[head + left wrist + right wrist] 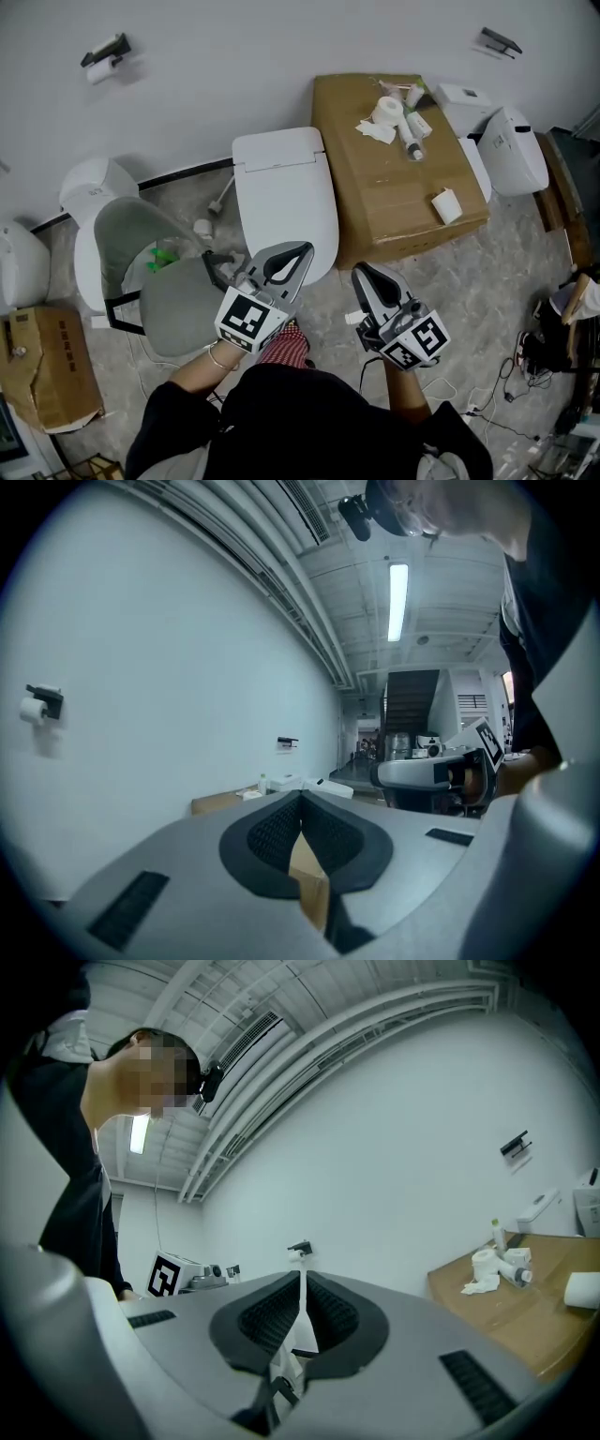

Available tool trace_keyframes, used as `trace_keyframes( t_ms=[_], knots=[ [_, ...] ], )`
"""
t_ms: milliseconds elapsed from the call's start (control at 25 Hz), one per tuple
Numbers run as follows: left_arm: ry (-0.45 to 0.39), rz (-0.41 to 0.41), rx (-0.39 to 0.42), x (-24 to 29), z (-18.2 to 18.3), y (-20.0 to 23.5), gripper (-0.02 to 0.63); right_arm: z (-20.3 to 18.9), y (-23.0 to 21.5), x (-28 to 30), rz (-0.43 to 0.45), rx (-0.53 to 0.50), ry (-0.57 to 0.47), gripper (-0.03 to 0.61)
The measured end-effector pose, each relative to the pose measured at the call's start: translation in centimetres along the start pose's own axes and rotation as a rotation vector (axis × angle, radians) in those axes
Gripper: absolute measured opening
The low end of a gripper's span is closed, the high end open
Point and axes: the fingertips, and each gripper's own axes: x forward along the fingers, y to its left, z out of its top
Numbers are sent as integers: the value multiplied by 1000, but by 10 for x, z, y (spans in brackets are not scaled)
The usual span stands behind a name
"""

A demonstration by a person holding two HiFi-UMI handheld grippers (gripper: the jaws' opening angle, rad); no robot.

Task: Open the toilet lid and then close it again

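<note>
A white toilet (284, 202) stands against the wall in the head view, its lid (281, 178) down flat. My left gripper (302, 249) is held up close to the camera and overlaps the bowl's front rim in the picture. It is shut with nothing in it. My right gripper (361, 271) is level with it, just right of the bowl over the stone floor, also shut and empty. Both gripper views look level at the wall, and neither shows the toilet. In them the left gripper (302, 799) and the right gripper (301, 1277) have their pads meeting at the tip.
A big cardboard box (375, 202) right of the toilet carries paper rolls (387, 111) and bottles. A grey chair (159, 281) stands left of the bowl, with another toilet (89, 192) behind it. White toilet parts (511, 150) lie far right, cables (525, 361) on the floor.
</note>
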Motion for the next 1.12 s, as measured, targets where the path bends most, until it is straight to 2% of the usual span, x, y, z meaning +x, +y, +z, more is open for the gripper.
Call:
trace_keyframes(
  t_ms=[320, 480, 680, 840, 1120],
  knots=[
    [18, 1, 14, 16, -4, 30, 5, -3, -13, 40, 27, -23, 27, 23],
    [14, 26, 31, 20, -5, 50, 5, -7, -14, 60, 52, -50, 44, 23],
    [11, 27, 20, 23, -8, 66, 4, -15, -19, 78, 72, -69, 84, 25],
    [-18, 21, -4, 25, -12, 75, 5, -9, -15, 94, 96, -60, 59, 25],
    [-18, -8, -15, 39, -18, 79, 4, -21, -27, 96, 62, -57, 69, 25]
  ],
)
